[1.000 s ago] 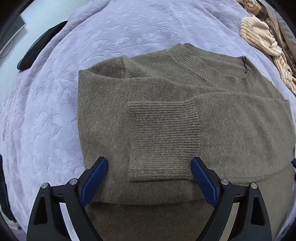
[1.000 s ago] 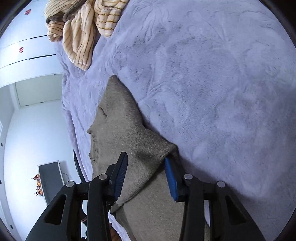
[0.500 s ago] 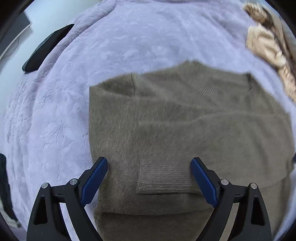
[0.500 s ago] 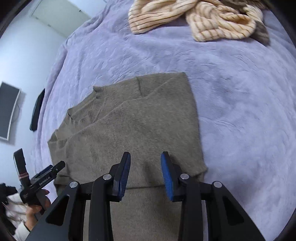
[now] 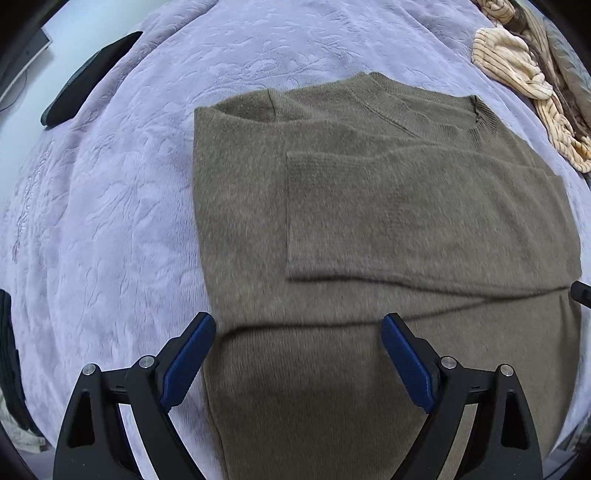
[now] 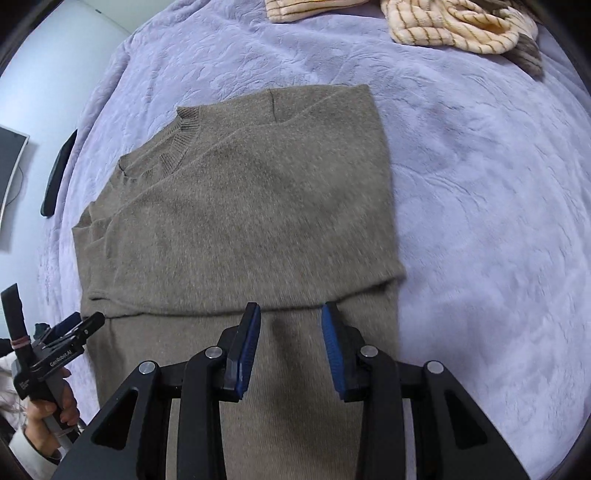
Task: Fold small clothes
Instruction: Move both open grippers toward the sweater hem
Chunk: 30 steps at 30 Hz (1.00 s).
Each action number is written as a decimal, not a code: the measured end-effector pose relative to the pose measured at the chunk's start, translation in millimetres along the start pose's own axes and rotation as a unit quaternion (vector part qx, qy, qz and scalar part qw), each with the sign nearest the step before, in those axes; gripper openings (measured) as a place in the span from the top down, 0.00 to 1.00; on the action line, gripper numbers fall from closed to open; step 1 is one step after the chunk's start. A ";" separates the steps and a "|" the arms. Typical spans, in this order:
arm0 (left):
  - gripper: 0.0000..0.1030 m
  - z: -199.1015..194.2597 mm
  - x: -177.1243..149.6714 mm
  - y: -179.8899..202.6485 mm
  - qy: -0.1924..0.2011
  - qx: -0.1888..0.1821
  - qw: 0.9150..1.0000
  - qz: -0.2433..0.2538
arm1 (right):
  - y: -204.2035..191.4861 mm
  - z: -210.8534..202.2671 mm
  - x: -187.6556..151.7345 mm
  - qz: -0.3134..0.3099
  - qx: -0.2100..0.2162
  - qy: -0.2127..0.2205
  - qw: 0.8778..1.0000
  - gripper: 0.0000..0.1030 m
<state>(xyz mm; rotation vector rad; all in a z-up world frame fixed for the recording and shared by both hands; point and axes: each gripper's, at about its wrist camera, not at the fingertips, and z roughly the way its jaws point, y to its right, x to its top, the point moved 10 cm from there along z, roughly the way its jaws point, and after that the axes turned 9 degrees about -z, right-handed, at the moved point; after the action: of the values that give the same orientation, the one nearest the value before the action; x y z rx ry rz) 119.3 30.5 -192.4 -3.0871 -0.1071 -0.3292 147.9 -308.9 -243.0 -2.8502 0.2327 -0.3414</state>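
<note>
An olive-brown knit sweater [image 5: 369,206] lies flat on a lilac bedspread [image 5: 110,221], both sleeves folded across its chest, collar at the far side. It also shows in the right wrist view [image 6: 251,221]. My left gripper [image 5: 299,354] is wide open and empty above the sweater's lower left part. My right gripper [image 6: 290,339] is open and empty above the lower right part, just below the folded sleeve's edge. The left gripper also shows at the left edge of the right wrist view [image 6: 74,325].
A pile of cream striped clothes [image 5: 524,88] lies at the far right of the bed, also in the right wrist view [image 6: 454,29]. A flat black object [image 5: 88,81] lies at the bed's far left edge. A dark monitor [image 6: 9,166] stands beyond it.
My right gripper has let go of the sleeve it held a second ago, and the sleeve now lies across the chest. Both grippers have drawn back toward the sweater's lower part.
</note>
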 end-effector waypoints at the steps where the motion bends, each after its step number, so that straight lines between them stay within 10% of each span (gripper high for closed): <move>1: 0.10 -2.1 -6.5 0.6 -0.007 -0.005 1.000 -0.002 | 0.9 -3.3 -4.5 0.006 0.003 -0.001 1.000 0.63; 30: 0.10 -107.3 -129.0 46.1 -0.041 0.003 0.998 -0.057 | -9.9 -28.5 -105.7 -0.027 0.064 -0.102 0.992 0.47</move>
<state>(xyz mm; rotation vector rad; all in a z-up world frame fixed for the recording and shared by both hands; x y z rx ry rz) -25.6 -28.3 -116.2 -3.0958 -0.2858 -0.2038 40.6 -286.4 -235.6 -2.7415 0.0901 -0.0700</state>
